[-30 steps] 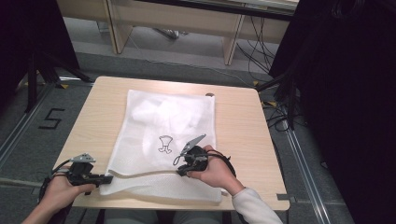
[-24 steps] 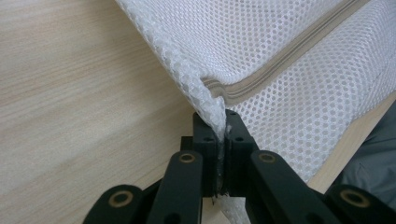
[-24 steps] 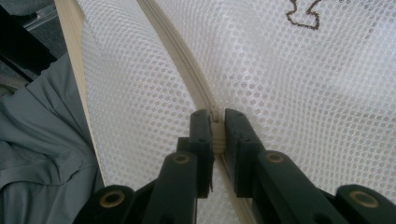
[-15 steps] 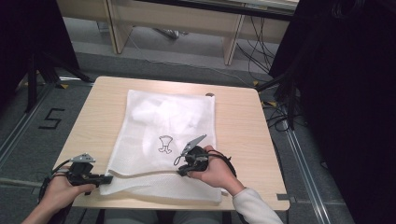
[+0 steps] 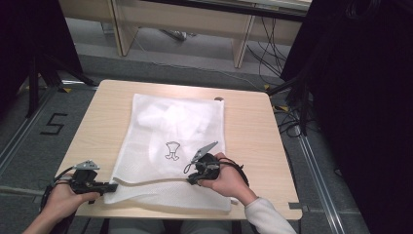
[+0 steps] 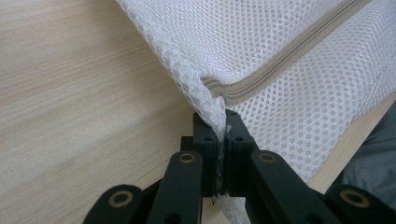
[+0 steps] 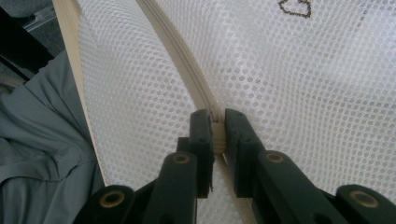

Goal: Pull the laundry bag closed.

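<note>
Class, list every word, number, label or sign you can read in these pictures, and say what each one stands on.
"5": painted in black on the grey floor left of the table.
A small black outline drawing on the white mesh bag: a picture, not letters.
No brand or label can be read on the left claw or right claw.

white mesh bag with beige zip, light woodgrain table

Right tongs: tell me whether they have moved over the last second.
No. The right tongs sit at the same spot below the mesh bag's printed mark in the high view.
</note>
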Motion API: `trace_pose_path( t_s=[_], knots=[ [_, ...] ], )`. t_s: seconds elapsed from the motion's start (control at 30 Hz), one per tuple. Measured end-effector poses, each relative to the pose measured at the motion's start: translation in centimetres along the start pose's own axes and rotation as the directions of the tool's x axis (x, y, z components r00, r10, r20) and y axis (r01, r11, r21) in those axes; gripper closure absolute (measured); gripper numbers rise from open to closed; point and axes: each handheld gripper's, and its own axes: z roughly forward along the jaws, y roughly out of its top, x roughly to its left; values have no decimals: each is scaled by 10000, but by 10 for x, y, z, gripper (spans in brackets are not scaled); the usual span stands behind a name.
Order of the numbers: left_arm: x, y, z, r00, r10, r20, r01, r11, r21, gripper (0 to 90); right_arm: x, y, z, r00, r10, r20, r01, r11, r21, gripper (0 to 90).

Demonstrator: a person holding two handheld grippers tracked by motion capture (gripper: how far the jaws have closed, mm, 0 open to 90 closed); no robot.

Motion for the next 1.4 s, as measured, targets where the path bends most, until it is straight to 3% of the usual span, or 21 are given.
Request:
trace_pose_path(
  t_s=[0.17,0.27,0.77,0.8,0.83,0.87,1.1,1.17,1.2,1.27,1.4],
  knots=[
    [0,0,0,10000,-12,-14,12,10000,-13,856,0,-1,0,10000,-5,-3,5,10000,12,827],
    [0,0,0,10000,-15,3,15,10000,-12,857,-2,-1,0,9995,-317,-35,317,9995,-31,827],
    [-1,-1,1,10000,-38,-53,37,9997,-238,856,-6,-7,-3,9997,-235,-12,235,9997,-68,827],
    [0,0,0,10000,-16,-67,16,10000,-52,856,-4,-8,-6,9999,123,94,-123,9999,42,827],
    [0,0,0,10000,3,-22,-3,10000,8,856,-6,-9,-5,10000,-77,-19,77,10000,-29,827],
    [-1,-1,2,10000,-36,-52,35,9997,-250,856,-6,-9,-5,9999,-138,3,138,9999,-31,827],
    [-1,-1,2,10000,-19,-63,18,9997,-229,856,-7,-12,-6,10000,-32,69,32,10000,-49,827],
    [-1,-1,2,10000,-10,-59,9,9998,-214,856,-7,-12,-6,10000,-39,78,40,10000,-64,827],
    [2,0,-1,9996,261,-42,-261,9995,175,856,-7,-12,-7,10000,-12,83,12,10000,-39,827],
    [0,-1,2,10000,-33,-78,31,9997,-230,856,-7,-12,-7,10000,-16,84,17,10000,-32,827],
    [0,-1,1,10000,3,-59,-4,9999,-167,856,-8,-13,-8,10000,18,65,-18,10000,-31,827]
  ],
)
